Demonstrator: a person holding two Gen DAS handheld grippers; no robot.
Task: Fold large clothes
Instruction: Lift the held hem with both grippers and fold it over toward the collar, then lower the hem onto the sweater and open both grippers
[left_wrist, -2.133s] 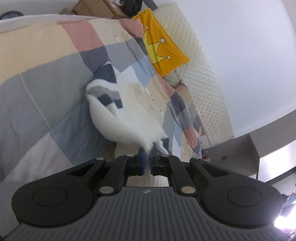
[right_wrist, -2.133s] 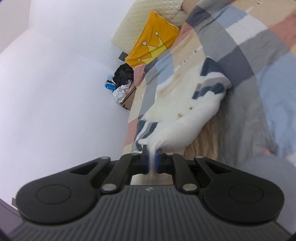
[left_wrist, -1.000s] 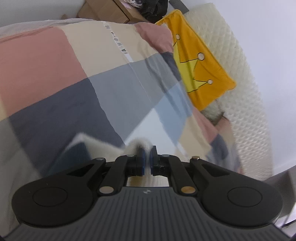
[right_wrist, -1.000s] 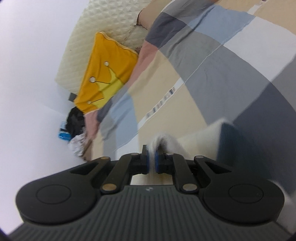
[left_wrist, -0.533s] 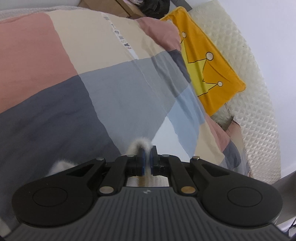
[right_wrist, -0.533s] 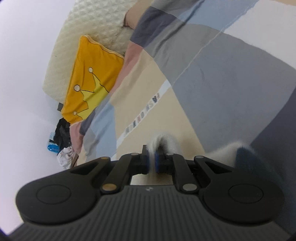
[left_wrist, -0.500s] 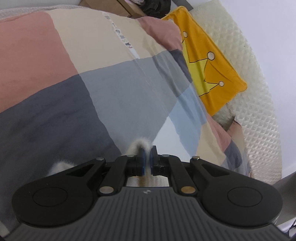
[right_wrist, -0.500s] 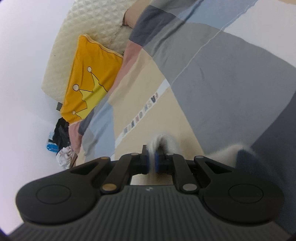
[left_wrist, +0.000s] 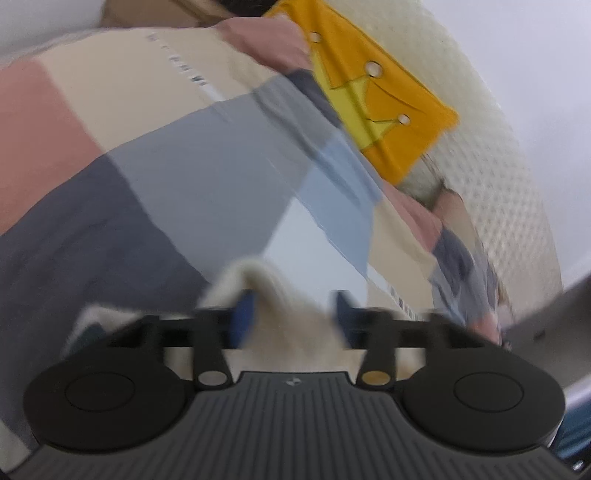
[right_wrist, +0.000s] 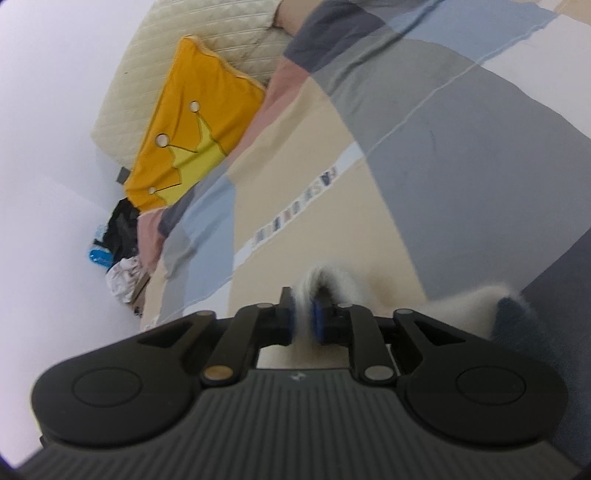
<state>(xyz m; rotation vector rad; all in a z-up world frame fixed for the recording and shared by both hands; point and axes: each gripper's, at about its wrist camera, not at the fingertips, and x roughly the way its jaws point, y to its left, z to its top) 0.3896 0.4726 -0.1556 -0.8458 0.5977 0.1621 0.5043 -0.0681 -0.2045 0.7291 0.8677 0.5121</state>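
Note:
A fluffy white garment with navy stripes lies low on the patchwork bed cover. In the left wrist view its white edge sits between the spread blue pads of my left gripper, which is open and no longer pinching it. In the right wrist view my right gripper has its blue pads slightly apart with a tuft of the white garment between them; the grip looks to be loosening. More of the garment shows to the right. Most of the garment is hidden under the grippers.
The bed cover has pink, beige, grey and blue patches. A yellow crown pillow leans on a cream quilted headboard. In the right wrist view a pile of dark and white items sits beside the bed by the white wall.
My left gripper has opened and let the garment edge go. My right gripper's pads have parted a little. Both views shifted slightly, and the left one is motion-blurred.

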